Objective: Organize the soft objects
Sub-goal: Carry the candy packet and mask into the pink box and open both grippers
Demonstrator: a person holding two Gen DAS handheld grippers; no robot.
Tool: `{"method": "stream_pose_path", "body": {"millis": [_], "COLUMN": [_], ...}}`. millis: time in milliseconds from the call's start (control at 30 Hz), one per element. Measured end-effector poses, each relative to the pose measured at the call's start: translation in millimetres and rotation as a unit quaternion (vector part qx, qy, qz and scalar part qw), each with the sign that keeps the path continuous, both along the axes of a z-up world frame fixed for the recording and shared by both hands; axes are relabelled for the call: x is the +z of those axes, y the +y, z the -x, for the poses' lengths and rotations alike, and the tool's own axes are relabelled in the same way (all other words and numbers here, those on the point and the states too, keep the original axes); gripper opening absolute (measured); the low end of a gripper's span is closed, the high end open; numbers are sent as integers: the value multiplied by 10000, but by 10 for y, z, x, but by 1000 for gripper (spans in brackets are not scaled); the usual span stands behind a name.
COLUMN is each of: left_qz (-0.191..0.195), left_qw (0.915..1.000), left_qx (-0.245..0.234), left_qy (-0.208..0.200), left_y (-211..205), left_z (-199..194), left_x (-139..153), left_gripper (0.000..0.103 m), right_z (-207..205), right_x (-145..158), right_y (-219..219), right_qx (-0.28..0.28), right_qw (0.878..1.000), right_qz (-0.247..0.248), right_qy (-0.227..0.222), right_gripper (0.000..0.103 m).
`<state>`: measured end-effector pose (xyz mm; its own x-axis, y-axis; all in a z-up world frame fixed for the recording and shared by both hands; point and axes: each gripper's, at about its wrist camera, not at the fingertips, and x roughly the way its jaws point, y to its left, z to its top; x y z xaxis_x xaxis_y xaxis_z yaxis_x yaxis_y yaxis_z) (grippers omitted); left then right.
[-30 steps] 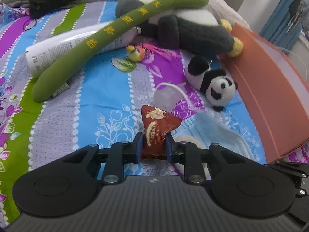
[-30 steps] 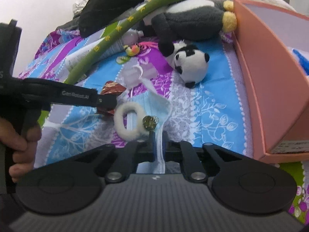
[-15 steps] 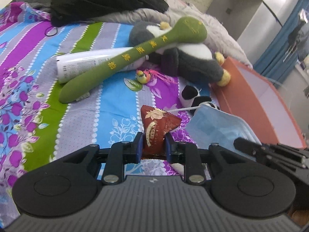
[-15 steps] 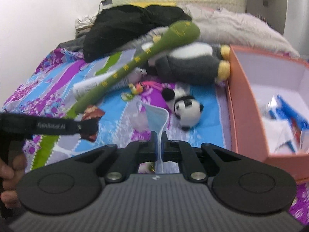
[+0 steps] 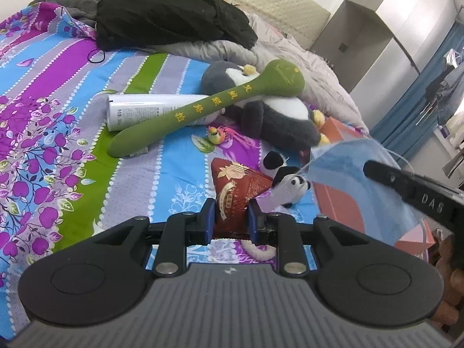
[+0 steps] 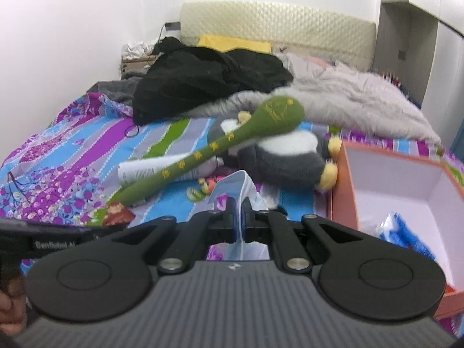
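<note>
The red snack packet (image 5: 236, 187) sits pinched between the blue pads of the left gripper (image 5: 229, 217), its pointed top sticking up past the fingertips and its lower edge tucked down between them. The blue face mask (image 6: 236, 191) is clamped in the right gripper (image 6: 238, 207), whose fingers are pressed together on the thin cloth; part of the mask rises above the fingertips and the rest hangs below them. In the left wrist view the same mask spreads out to the right of the left fingers, with its thin ear loop trailing off the upper edge.

Just beyond the left fingertips, to the right of the packet, lies a small panda toy (image 5: 285, 181) on the striped bedsheet (image 5: 52, 133). Below the left fingers a white fluffy ring (image 5: 258, 250) shows on the sheet. Farther ahead a long green plush stick (image 5: 208, 111) lies slantwise across a white tube (image 5: 139, 111) and rests its round head on a large grey and white penguin plush (image 5: 275, 116). A small bird toy (image 5: 216, 136) lies near the stick, between it and the packet.

To the right of the right fingers stands an open orange box (image 6: 343, 191) with a white inside, holding blue and white wrapped items. Well beyond everything, a black garment (image 6: 208, 78) is heaped near a grey furry blanket (image 6: 348, 98). At the lower left edge of the right wrist view a hand (image 6: 11, 304) grips the handle of the left gripper.
</note>
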<state>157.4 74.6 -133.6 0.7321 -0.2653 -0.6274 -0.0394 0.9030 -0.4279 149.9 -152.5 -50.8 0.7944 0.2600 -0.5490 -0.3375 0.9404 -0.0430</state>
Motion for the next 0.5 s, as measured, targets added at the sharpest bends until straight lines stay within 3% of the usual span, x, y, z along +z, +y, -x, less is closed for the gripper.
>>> {"method": "stream_pose_path", "body": {"millis": [200,500], "left_qz": [9,-186], "left_qw": [9998,9985], "left_qx": [-74,-277], "left_qy": [-195,-436], "left_y": [-73,-271], "left_z": [9,-101], "left_x": [224,771], "left_gripper": [27,27], "right_z": [45,106], "right_x": [264,524], "right_y": [30,-124], "right_qx": [39,-91], "right_qw": [9993,9984], "right_qz": [41,-305], "right_qy": [-364,-468], "right_gripper": [6,6]}}
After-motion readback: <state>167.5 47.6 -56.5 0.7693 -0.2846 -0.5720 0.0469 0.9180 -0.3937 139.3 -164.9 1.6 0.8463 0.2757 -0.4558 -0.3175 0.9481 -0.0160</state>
